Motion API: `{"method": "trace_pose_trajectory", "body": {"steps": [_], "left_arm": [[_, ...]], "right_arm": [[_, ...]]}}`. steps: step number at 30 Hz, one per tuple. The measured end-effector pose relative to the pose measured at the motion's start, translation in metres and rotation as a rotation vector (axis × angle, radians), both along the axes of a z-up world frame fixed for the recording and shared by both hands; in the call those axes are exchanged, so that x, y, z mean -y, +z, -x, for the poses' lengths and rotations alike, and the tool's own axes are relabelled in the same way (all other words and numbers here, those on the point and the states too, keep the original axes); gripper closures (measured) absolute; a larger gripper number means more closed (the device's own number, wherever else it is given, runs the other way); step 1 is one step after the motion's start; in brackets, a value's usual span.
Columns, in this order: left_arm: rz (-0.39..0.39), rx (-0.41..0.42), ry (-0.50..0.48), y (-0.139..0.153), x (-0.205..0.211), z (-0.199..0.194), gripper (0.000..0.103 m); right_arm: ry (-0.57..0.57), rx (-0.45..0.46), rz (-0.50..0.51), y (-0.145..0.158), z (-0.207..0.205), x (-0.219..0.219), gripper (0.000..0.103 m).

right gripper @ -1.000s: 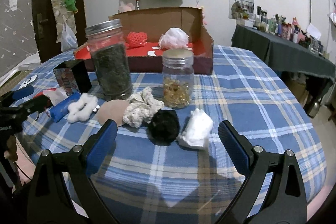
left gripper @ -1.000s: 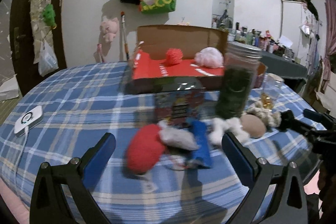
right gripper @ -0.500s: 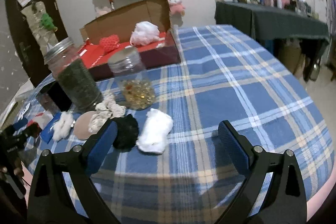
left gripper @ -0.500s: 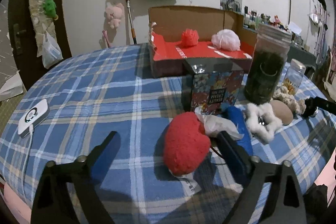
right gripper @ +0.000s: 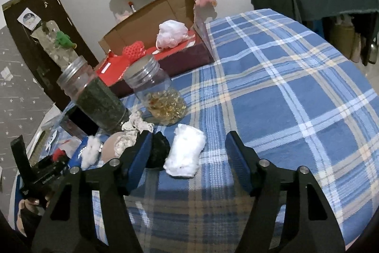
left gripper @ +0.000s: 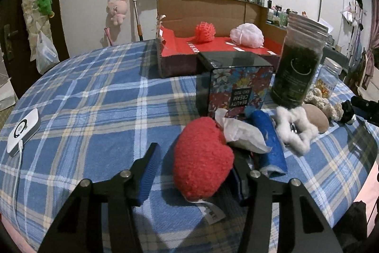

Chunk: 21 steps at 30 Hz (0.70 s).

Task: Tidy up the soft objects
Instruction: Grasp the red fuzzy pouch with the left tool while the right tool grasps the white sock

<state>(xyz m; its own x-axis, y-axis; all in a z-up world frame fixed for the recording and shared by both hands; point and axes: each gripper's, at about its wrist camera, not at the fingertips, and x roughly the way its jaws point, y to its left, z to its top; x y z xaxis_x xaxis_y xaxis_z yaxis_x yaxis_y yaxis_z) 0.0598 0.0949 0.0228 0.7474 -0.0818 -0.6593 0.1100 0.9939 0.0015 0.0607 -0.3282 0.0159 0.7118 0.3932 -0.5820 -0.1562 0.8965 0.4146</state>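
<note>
Left gripper (left gripper: 196, 172) fingers spread around red plush heart (left gripper: 201, 159) on near plaid tablecloth (left gripper: 94, 98), right gripper (right gripper: 187, 153) fingers spread, white fluffy pad (right gripper: 186, 153) between them, black pompom (right gripper: 157, 152) beside left finger, cardboard box (left gripper: 213, 39) far.

On the tabletop (left gripper: 94, 91), the heart cushion (left gripper: 201, 158) lies between the jaws of the left gripper (left gripper: 194, 170). At its 1 o'clock sits crumpled paper (left gripper: 239, 132), and just right of that a rolled cloth (left gripper: 270, 141). At 12 o'clock, behind these, stands the cream box (left gripper: 239, 87), with the open carton (left gripper: 213, 39) further back holding two mesh puffs (left gripper: 205, 31). The tall jar (left gripper: 298, 63) stands at 2 o'clock. At 9 o'clock, well apart, lies a small device (left gripper: 23, 129). Between the right gripper's (right gripper: 187, 153) jaws lies a fluffy pad (right gripper: 184, 153), a dark pompom (right gripper: 158, 153) touching its left side; the small jar (right gripper: 161, 98) stands behind at 11 o'clock.
</note>
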Motion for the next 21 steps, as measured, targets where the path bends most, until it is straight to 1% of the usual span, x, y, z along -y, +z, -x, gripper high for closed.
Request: {"method": "trace_pose_trajectory", "body": {"steps": [2,5,9,10,11,12,13,14,15,16,21], "left_arm": [[0.002,-0.001,0.002,0.001,-0.001,0.000,0.048],[0.007,-0.002,0.004,0.002,-0.002,-0.002,0.048],[0.004,-0.007,-0.003,0.001,-0.002,-0.004,0.048],[0.004,-0.006,-0.007,0.001,-0.002,-0.005,0.055],[0.006,-0.002,-0.018,0.001,-0.002,-0.004,0.062],[0.013,-0.003,-0.033,0.002,-0.002,-0.003,0.069],[0.015,-0.001,-0.032,0.003,-0.002,-0.003,0.069],[0.015,0.007,-0.029,0.005,-0.002,-0.001,0.069],[0.010,0.017,-0.025,0.008,-0.003,0.001,0.069],[-0.002,0.032,-0.014,0.012,-0.004,0.005,0.069],[-0.041,0.114,0.012,0.039,-0.008,0.018,0.069]], "right_arm": [[-0.005,0.008,0.009,0.004,0.002,0.001,0.039],[-0.027,0.012,0.049,0.006,0.003,0.001,0.039],[-0.028,-0.017,0.088,0.000,0.000,-0.002,0.039],[-0.022,-0.022,0.096,-0.002,-0.002,-0.005,0.040],[-0.020,-0.018,0.122,-0.003,-0.002,-0.009,0.042],[-0.013,-0.010,0.146,-0.003,-0.002,-0.013,0.059],[0.011,-0.014,0.162,-0.005,-0.003,-0.019,0.078],[0.027,-0.021,0.163,-0.007,-0.004,-0.021,0.078],[0.033,-0.015,0.172,-0.007,-0.003,-0.023,0.083],[0.037,-0.001,0.187,-0.006,-0.002,-0.025,0.086],[0.015,0.067,0.206,0.011,0.006,-0.021,0.086]]}}
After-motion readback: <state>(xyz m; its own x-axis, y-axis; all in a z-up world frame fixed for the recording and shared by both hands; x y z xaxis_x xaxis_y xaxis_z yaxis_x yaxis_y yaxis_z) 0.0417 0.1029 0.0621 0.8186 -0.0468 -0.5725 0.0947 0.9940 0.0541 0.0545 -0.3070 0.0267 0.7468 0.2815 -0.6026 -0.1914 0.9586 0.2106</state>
